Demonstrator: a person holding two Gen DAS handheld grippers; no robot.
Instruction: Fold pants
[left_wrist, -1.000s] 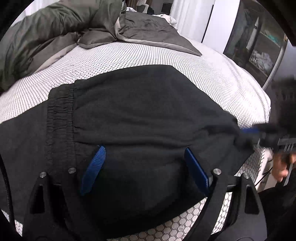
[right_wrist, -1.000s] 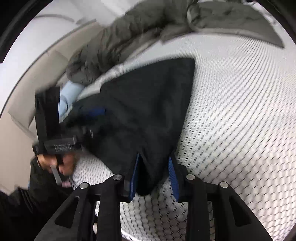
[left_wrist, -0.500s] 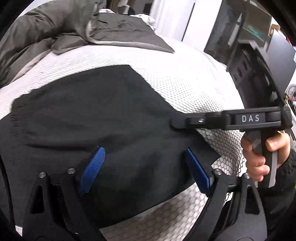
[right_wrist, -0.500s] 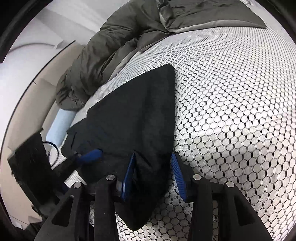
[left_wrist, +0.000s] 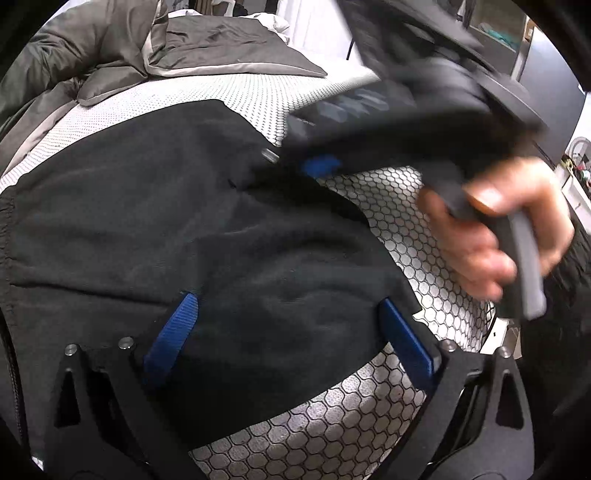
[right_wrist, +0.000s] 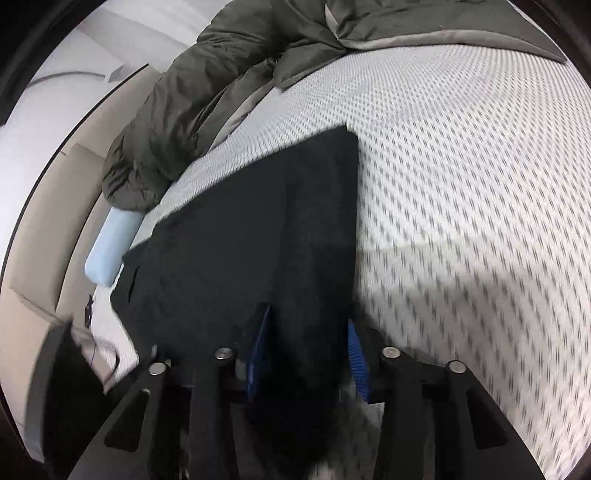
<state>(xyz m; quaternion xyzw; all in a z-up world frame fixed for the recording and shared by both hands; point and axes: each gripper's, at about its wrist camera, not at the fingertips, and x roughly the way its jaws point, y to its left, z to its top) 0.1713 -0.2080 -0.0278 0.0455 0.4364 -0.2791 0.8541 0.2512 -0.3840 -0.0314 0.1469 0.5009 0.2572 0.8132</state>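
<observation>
We see the black pants (left_wrist: 192, 206) lying on the honeycomb-patterned mattress (left_wrist: 325, 435). Our left gripper (left_wrist: 288, 332) has just been opening; its jaws gape wide over the cloth without pinching it. Our right gripper (right_wrist: 306, 354) has a bunch of the pants' cloth clamped between its blue pads (right_wrist: 356, 350).

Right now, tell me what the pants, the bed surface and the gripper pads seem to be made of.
Pants: black, matte, soft knit, probably fleece or jersey; it creases loosely and shows a fine fuzzy weave. Bed surface: pale textile with a honeycomb pattern, apparently mesh or quilted knit; I can't tell which. Gripper pads: blue, ribbed, likely rubber or soft plastic, on black rigid plastic-looking fingers with metal pins.
</observation>
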